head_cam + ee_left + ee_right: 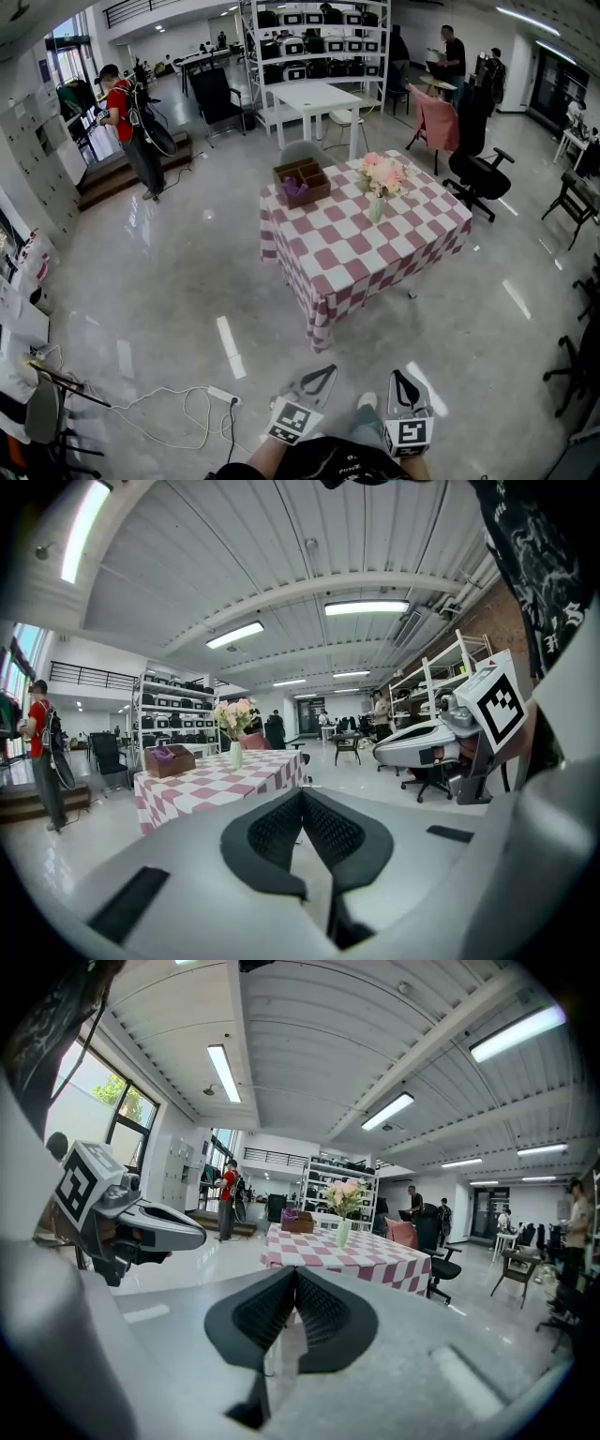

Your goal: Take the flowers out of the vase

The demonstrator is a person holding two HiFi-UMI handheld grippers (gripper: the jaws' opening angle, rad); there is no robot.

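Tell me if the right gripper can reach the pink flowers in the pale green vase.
Probably not yet: the right gripper, shut, hangs over floor well short of the red-checked table where the pink flowers stand. Nothing blocks the way.

place: office-lab hall | cues: equipment shelving [319,42], swivel chair [478,173], white desk [314,97]

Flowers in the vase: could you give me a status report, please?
Left gripper, right gripper shut, empty. Flowers in vase, untouched, on checkered table. Wooden box apart, not blocking.
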